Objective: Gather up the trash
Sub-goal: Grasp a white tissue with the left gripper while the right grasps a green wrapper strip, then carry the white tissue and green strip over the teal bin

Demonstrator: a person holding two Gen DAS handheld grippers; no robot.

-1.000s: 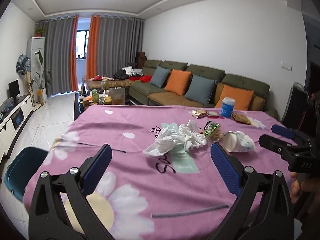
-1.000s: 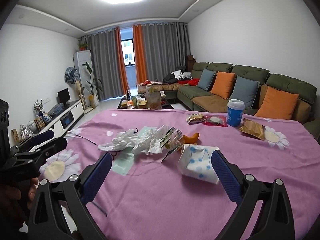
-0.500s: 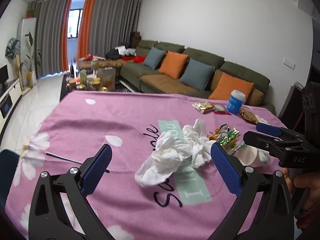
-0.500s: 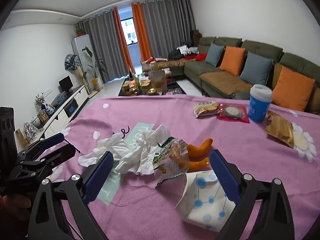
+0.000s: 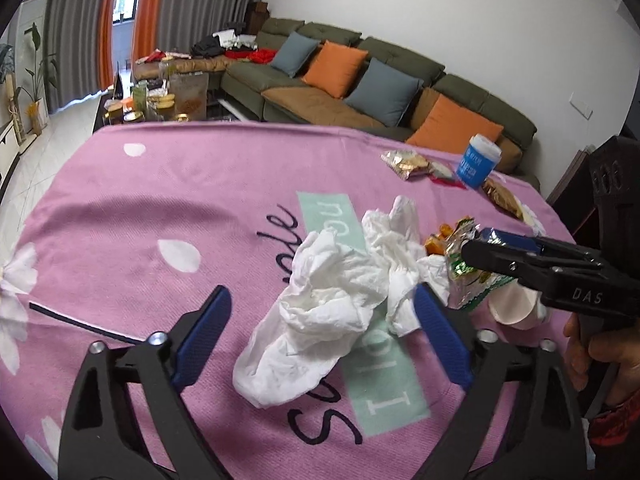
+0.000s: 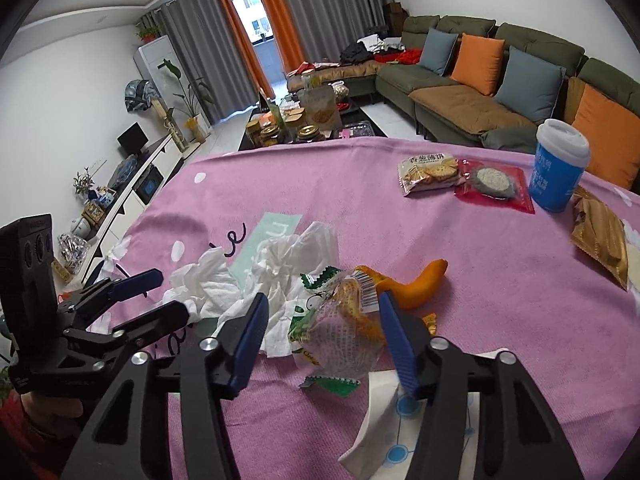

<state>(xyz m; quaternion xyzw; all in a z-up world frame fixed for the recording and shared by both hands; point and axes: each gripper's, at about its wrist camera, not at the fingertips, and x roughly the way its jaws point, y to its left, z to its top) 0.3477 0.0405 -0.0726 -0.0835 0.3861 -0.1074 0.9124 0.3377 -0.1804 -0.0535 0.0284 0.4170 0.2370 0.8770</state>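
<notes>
A heap of crumpled white tissue (image 5: 320, 312) lies on the pink flowered tablecloth (image 5: 160, 200). My left gripper (image 5: 320, 320) straddles it and its jaws are closing; the left pad stands off the paper. It shows again as the left gripper (image 6: 172, 296) beside the tissue (image 6: 280, 264). A clear and green snack wrapper (image 6: 340, 328) lies between the fingers of my right gripper (image 6: 324, 332), whose jaws are closing and not clearly pressing. From the left wrist view the right gripper (image 5: 476, 242) reaches around the wrapper (image 5: 464, 276).
Orange peel (image 6: 416, 284) lies behind the wrapper, and a tipped white paper cup with blue dots (image 6: 396, 440) under my right gripper. Far right stand a blue cup (image 6: 558, 168), a cracker packet (image 6: 430, 172), a red packet (image 6: 494, 184) and a gold bag (image 6: 600, 236).
Both grippers have come forward and down onto the trash pile. Both pairs of jaws have narrowed, the right much more; tissue and wrapper now lie between the fingers.
</notes>
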